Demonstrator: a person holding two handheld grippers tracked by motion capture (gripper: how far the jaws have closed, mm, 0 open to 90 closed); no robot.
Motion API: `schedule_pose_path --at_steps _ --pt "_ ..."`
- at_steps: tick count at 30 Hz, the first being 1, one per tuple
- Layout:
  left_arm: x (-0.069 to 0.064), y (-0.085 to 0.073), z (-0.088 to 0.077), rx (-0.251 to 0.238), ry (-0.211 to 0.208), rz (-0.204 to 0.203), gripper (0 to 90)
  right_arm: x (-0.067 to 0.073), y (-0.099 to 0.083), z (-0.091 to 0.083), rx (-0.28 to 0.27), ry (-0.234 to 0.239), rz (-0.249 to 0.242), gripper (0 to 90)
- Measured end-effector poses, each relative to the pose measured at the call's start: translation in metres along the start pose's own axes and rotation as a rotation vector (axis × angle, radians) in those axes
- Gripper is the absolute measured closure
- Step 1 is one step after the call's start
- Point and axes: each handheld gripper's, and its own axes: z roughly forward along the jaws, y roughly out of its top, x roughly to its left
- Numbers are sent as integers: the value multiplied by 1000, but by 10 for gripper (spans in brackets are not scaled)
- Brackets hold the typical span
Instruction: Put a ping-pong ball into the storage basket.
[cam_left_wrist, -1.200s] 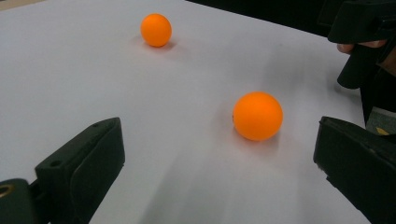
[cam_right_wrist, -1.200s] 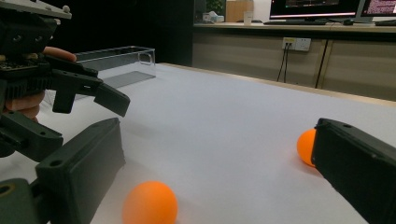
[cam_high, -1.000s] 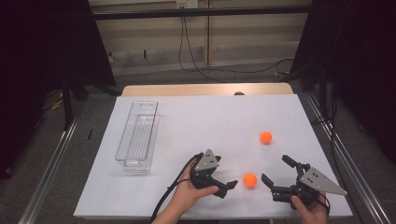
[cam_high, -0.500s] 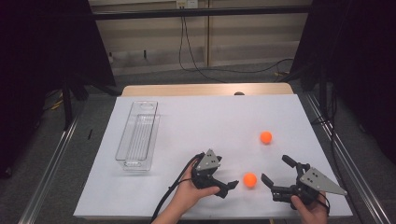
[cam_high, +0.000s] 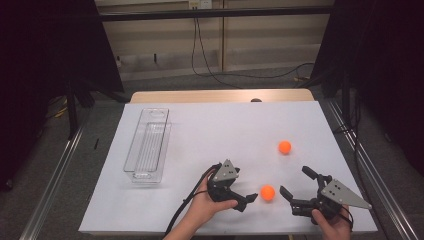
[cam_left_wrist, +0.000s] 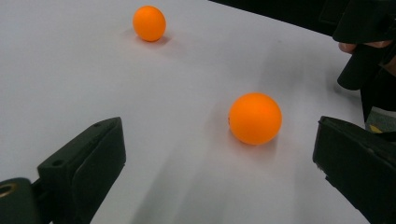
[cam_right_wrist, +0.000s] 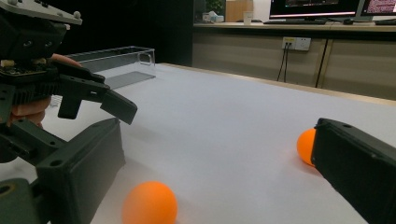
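Two orange balls lie on the white table. The near ball rests between the two grippers, touching neither. My left gripper is open just left of it, jaws pointing at it. My right gripper is open just right of that ball, held low over the table. The far ball sits farther back, partly hidden behind one jaw in the right gripper view. That view also has the left gripper at its left.
A clear plastic tray stands empty on the left of the table. The table's front edge runs just under both hands. Black frame rails flank the table, and cables lie on the floor behind it.
My left gripper has edged slightly to the right, closer to the near ball. The right gripper and both balls have stayed where they were.
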Motion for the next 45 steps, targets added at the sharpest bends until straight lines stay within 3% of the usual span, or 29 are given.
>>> schedule_pose_path --at_steps 45 --pt "-9 10 20 53 -47 47 53 0 0 -1 0 0 -1 20"
